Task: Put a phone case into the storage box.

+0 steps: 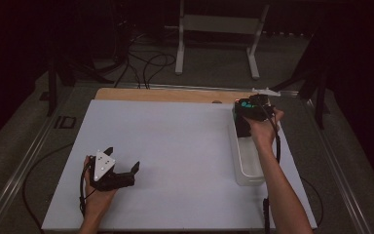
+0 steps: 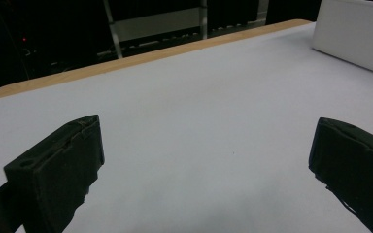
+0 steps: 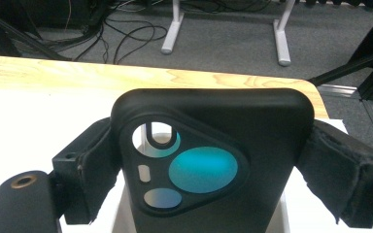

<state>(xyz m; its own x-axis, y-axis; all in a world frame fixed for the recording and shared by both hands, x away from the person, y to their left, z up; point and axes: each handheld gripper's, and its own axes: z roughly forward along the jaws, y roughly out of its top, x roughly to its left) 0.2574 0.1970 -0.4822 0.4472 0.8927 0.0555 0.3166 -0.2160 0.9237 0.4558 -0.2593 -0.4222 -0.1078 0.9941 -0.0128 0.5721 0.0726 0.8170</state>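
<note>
A black phone case (image 3: 213,160) with teal camera cut-outs is clamped between the jaws of my right gripper (image 3: 209,179). In the high view that gripper (image 1: 251,114) holds the case (image 1: 247,105) over the far end of a clear plastic bin (image 1: 247,161) at the right of the white board. My left gripper (image 1: 122,163) rests low on the near left of the board, jaws wide apart. In the left gripper view its fingers (image 2: 58,170) frame bare white surface, with nothing between them.
The white board (image 1: 175,156) lies on a wooden table whose edge (image 1: 165,95) shows at the back. In the left gripper view the bin's wall (image 2: 354,34) stands at the top right. Cables and a white stand's legs (image 1: 180,53) lie on the floor beyond.
</note>
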